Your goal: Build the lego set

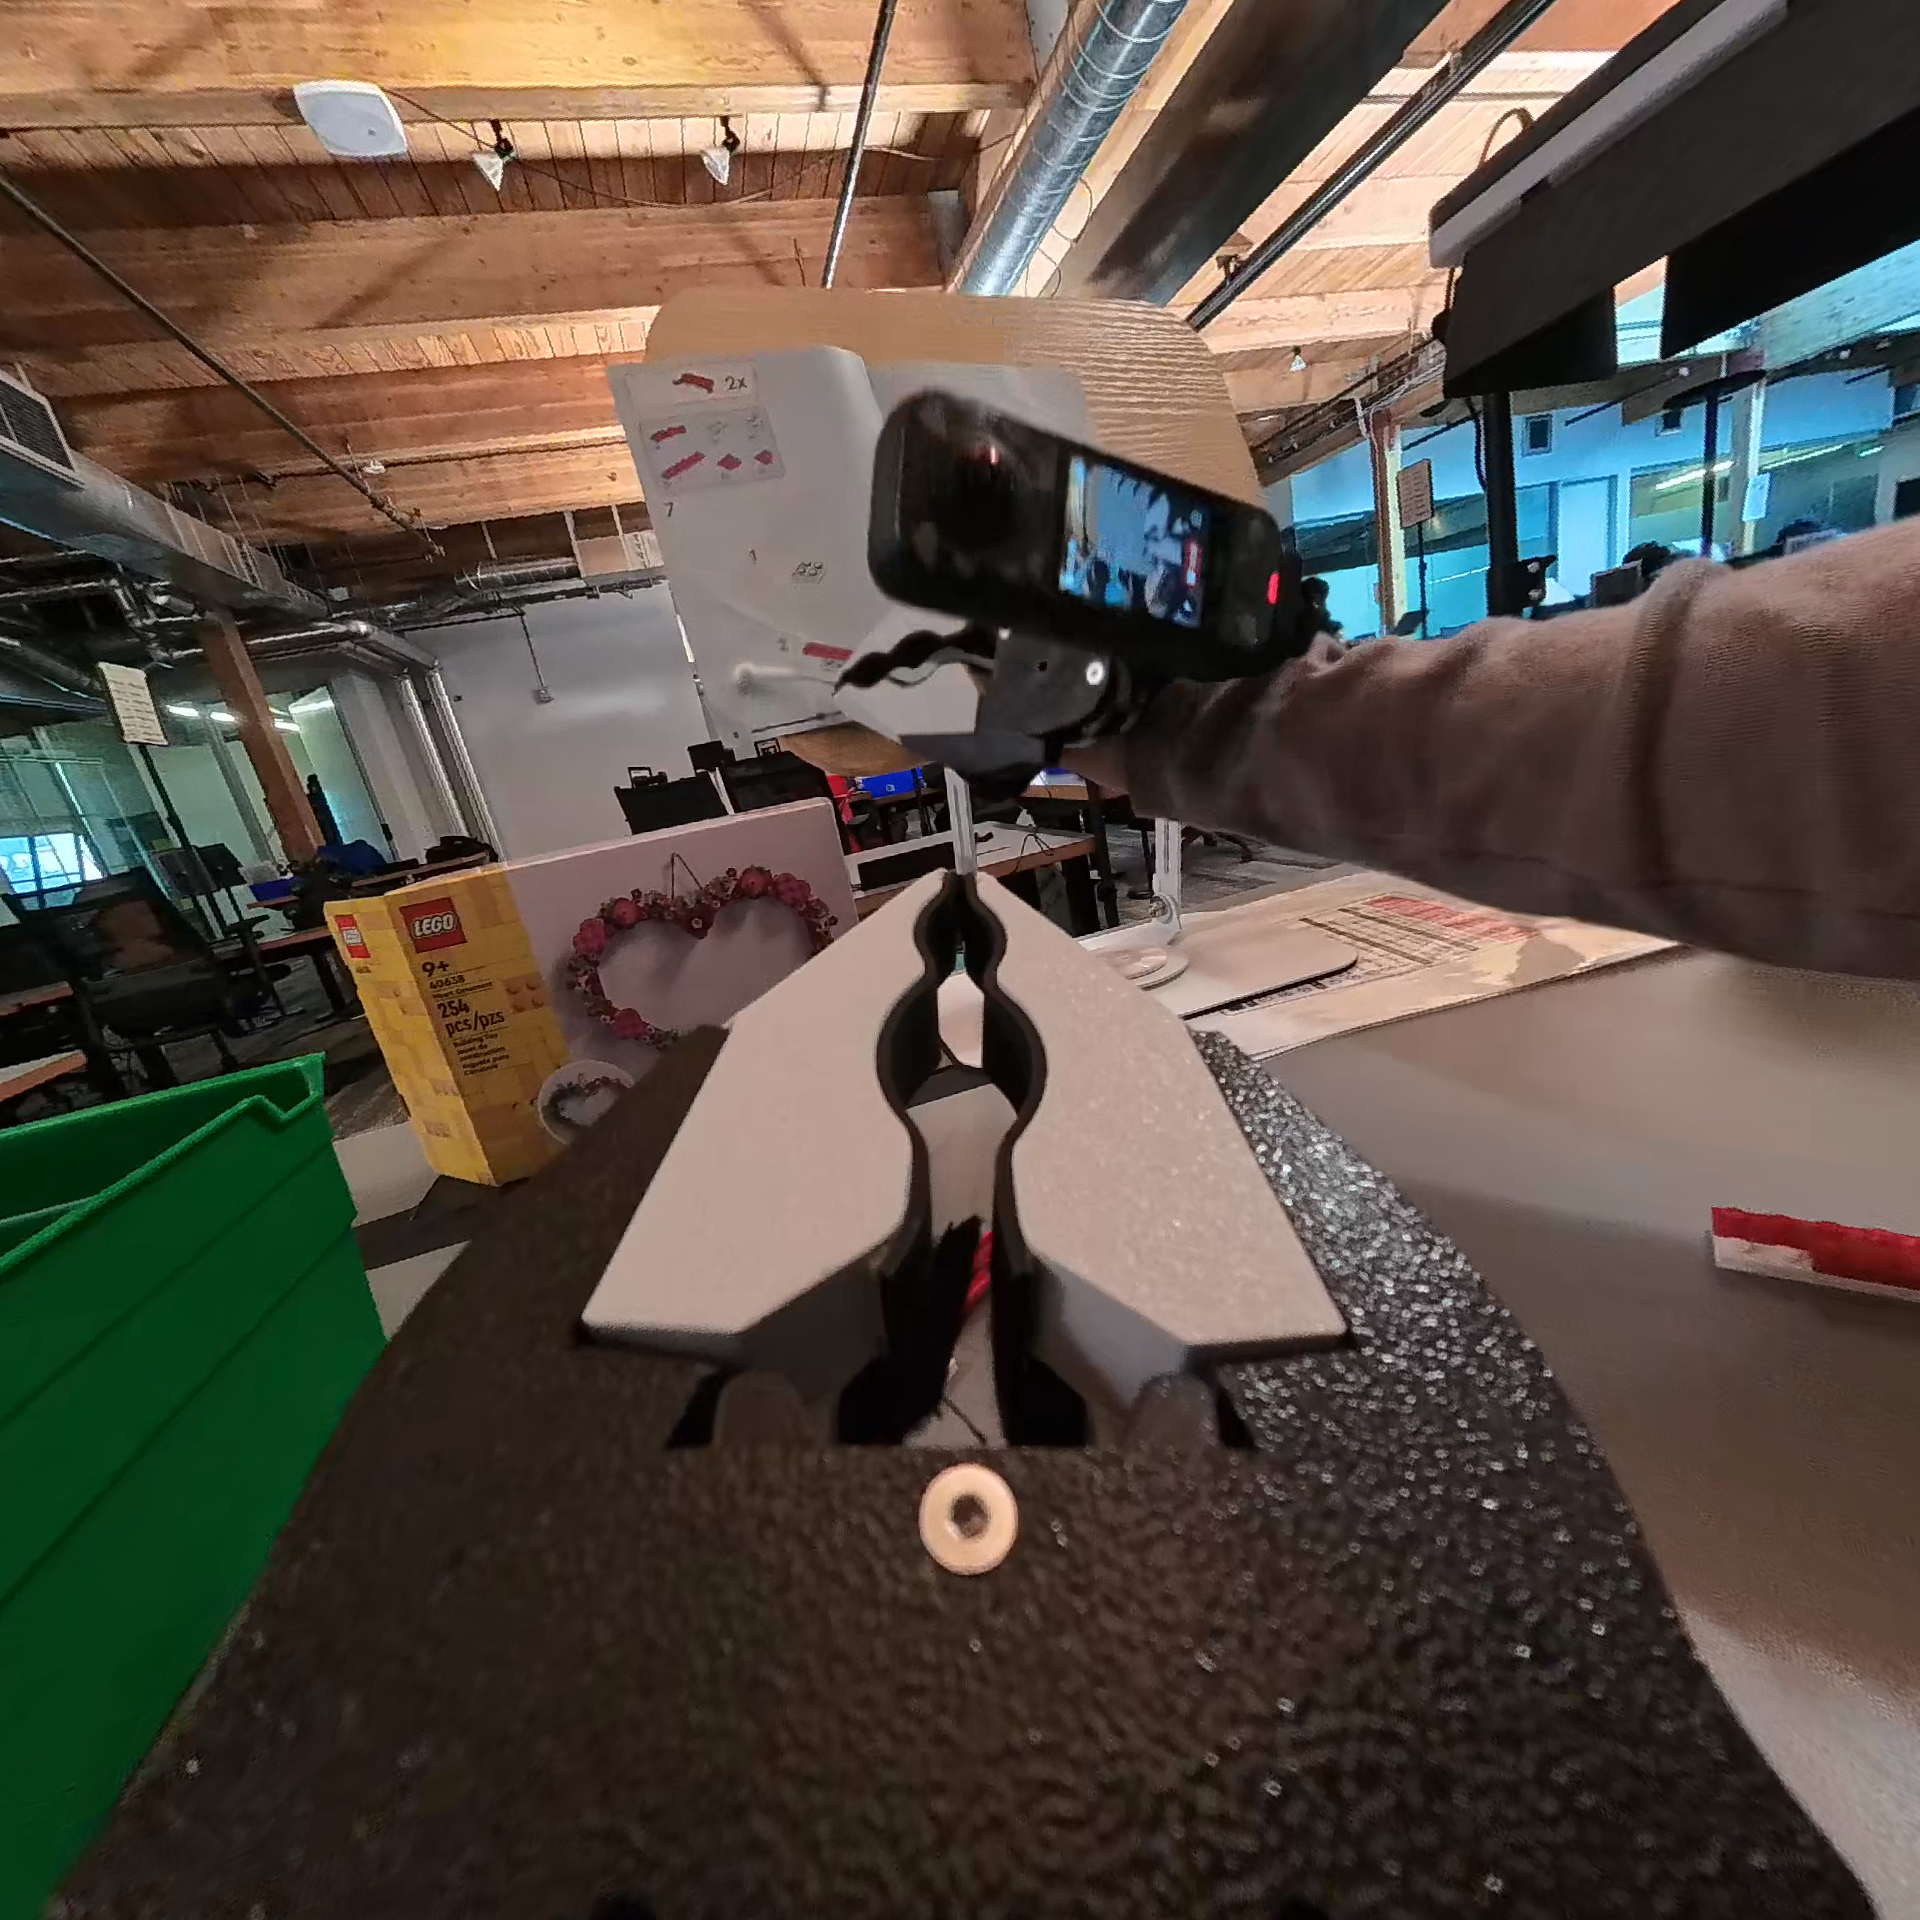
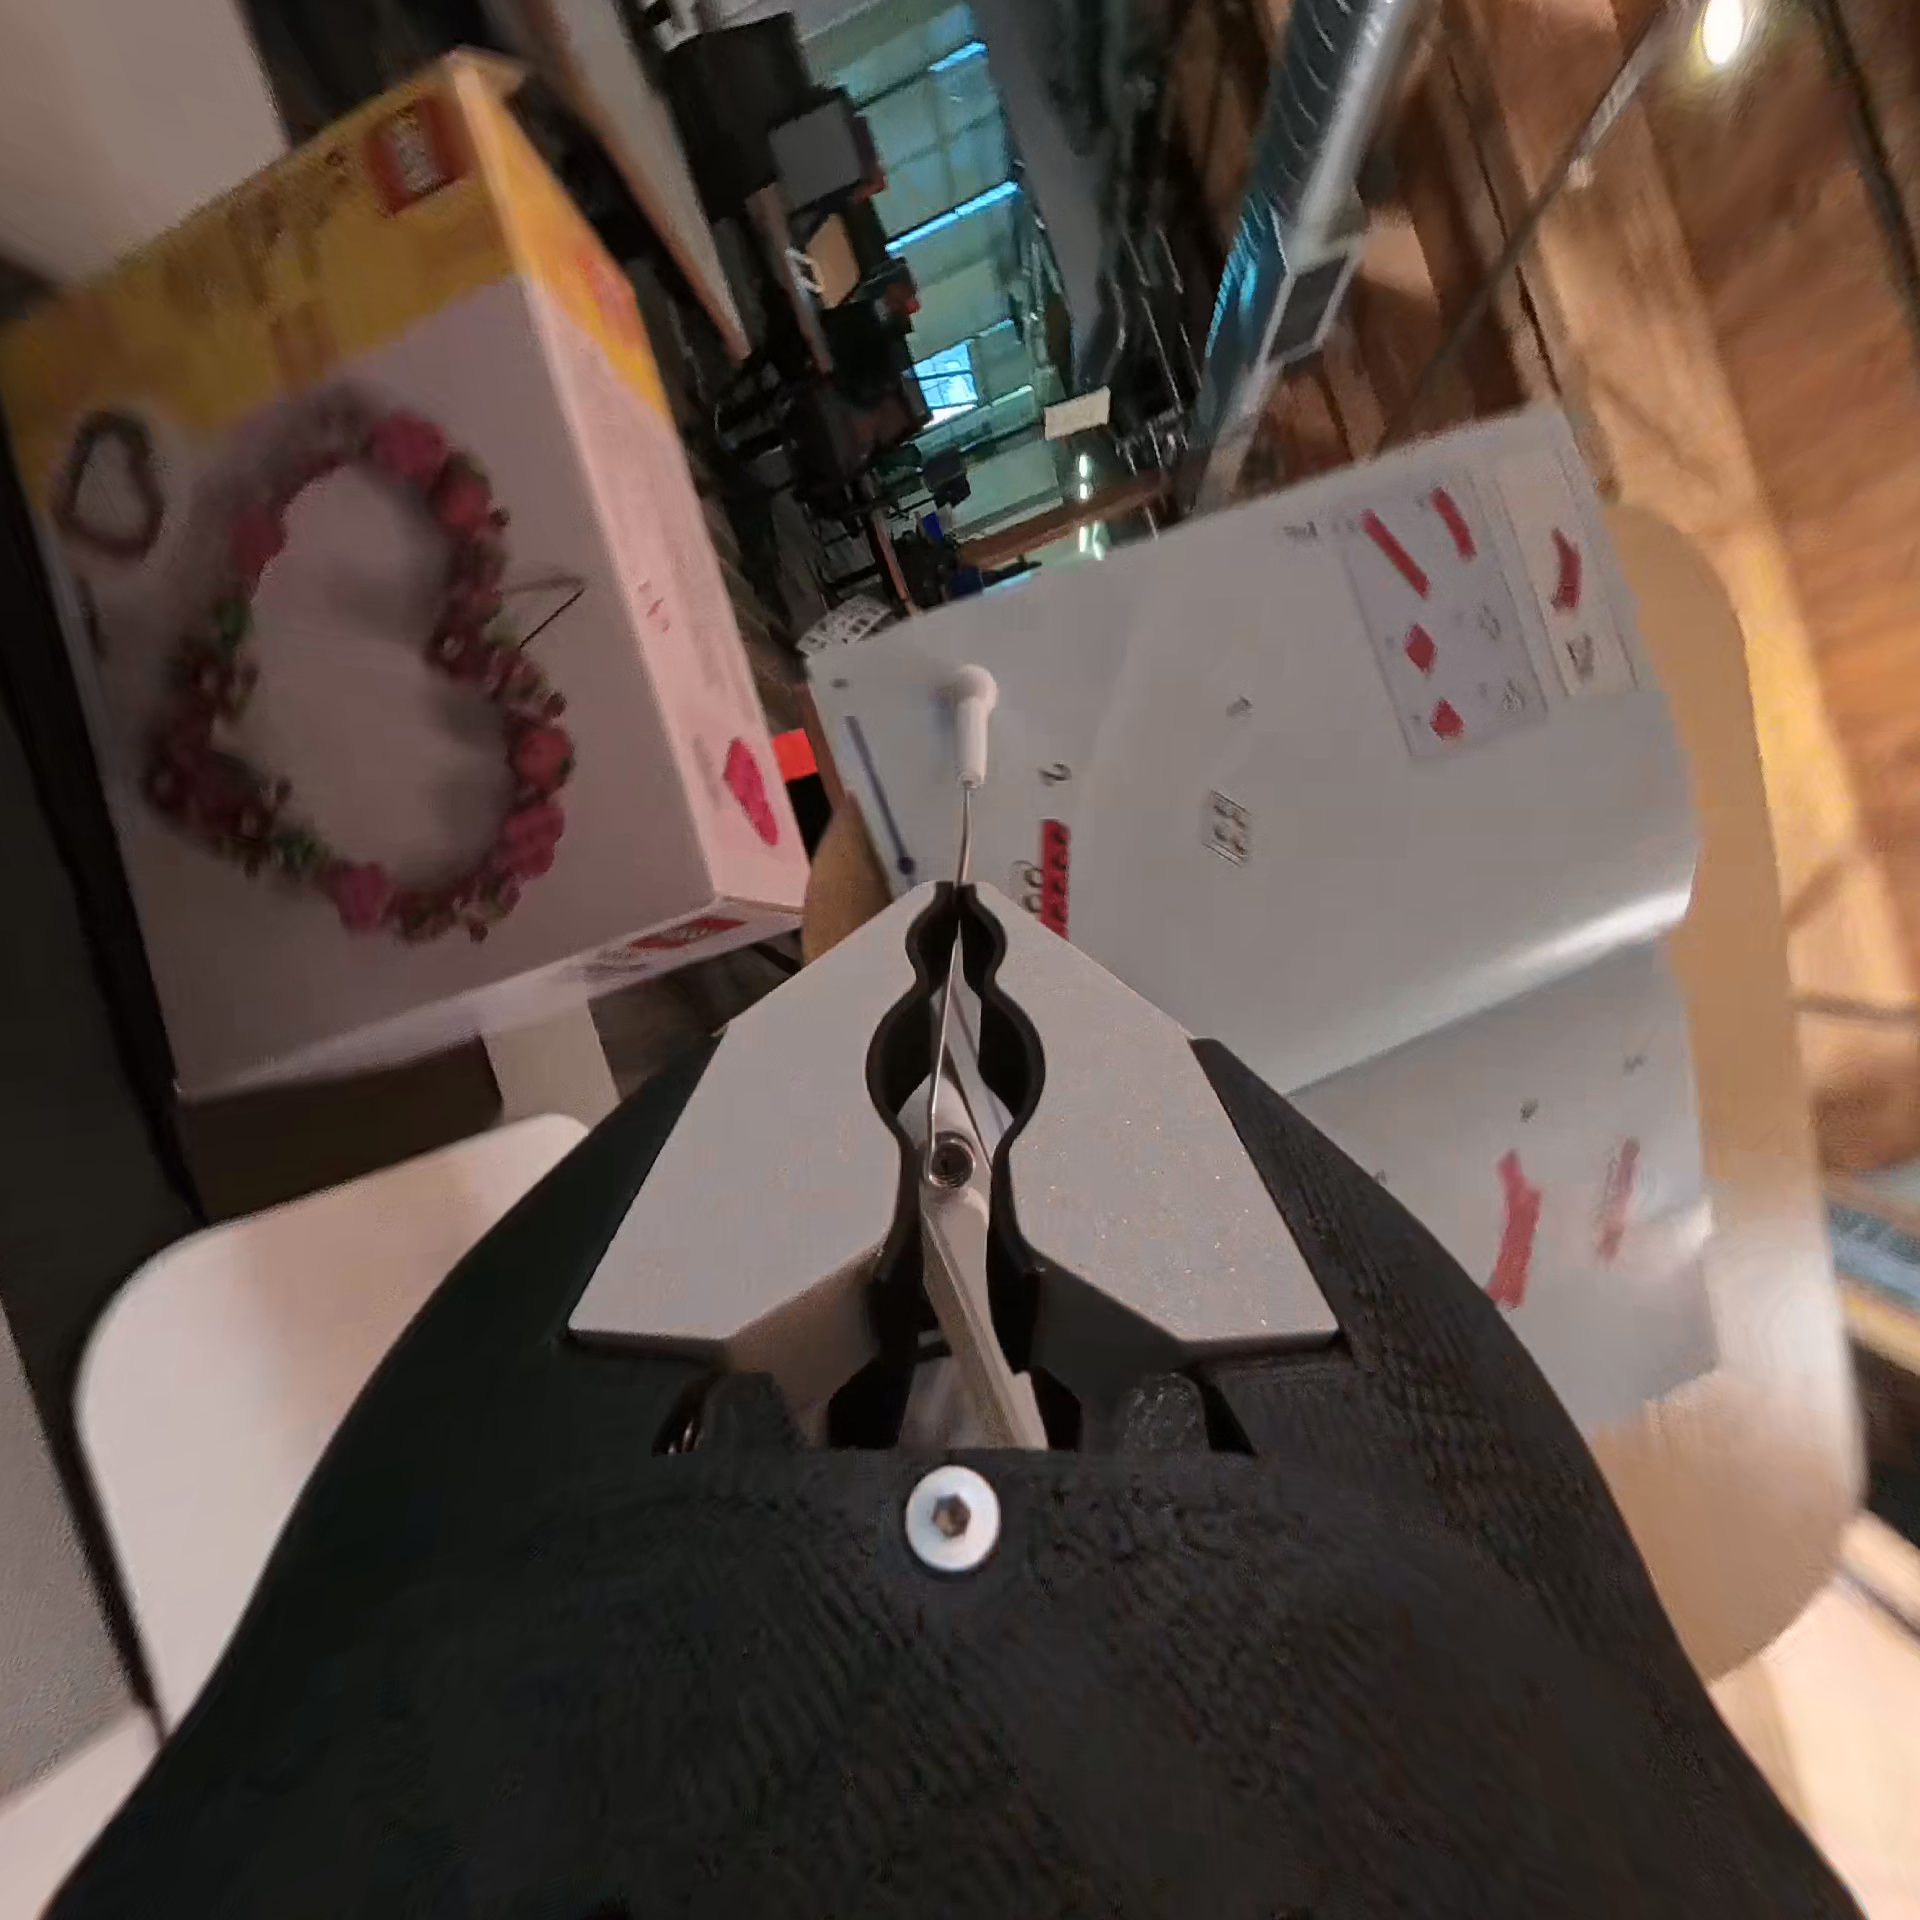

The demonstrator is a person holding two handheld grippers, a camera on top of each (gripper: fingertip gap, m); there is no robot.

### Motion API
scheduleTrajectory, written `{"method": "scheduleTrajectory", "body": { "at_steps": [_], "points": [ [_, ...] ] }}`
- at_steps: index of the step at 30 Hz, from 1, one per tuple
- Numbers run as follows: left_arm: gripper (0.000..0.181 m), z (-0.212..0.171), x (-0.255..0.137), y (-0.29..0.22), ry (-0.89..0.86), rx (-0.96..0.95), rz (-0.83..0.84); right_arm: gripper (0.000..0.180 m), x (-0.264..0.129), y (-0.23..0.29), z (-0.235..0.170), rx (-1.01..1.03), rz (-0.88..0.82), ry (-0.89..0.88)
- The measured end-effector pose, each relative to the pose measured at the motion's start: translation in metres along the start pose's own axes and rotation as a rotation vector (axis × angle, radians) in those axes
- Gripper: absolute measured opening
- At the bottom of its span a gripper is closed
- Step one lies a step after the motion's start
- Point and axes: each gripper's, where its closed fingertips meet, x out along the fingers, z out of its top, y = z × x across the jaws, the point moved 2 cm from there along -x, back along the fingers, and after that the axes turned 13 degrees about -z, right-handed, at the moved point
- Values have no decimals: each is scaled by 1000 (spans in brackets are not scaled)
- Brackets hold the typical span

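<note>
In the right wrist view my right gripper [image 2: 956,891] is shut on the thin wire page holder [image 2: 968,800] of the book stand. The wire runs between the fingertips and its white cap [image 2: 971,691] lies on the open instruction booklet [image 2: 1299,810]. In the left wrist view the right gripper [image 1: 857,677] is held by a sleeved arm [image 1: 1507,748] at the booklet [image 1: 758,499]. My left gripper [image 1: 956,885] is shut, its tips pressed together, and it hovers over the table. A red and white brick assembly [image 1: 1818,1252] lies on the table to its right.
The set's box with a flower heart picture [image 1: 623,956] stands at the left; it also shows in the right wrist view [image 2: 395,623]. A green bin [image 1: 156,1299] sits at the near left. The stand's white base [image 1: 1236,961] and a printed sheet [image 1: 1455,935] lie behind.
</note>
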Motion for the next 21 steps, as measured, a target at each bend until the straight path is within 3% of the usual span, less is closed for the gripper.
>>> {"method": "scheduleTrajectory", "body": {
  "at_steps": [7, 11, 14, 21],
  "points": [
    [0, -1, 1, 0, 0, -10, -2, 0, -9, 28, -7, -574, 71, -213],
    [0, -1, 1, 0, 1, -14, -4, 2, -13, 28, -7, -777, 72, -340],
    [0, -1, 1, 0, 1, -15, -5, 18, -24, 29, 2, -772, 77, -421],
    [0, -1, 1, 0, 0, -19, -8, 14, -102, 34, 35, -552, 110, -650]
  ]
}}
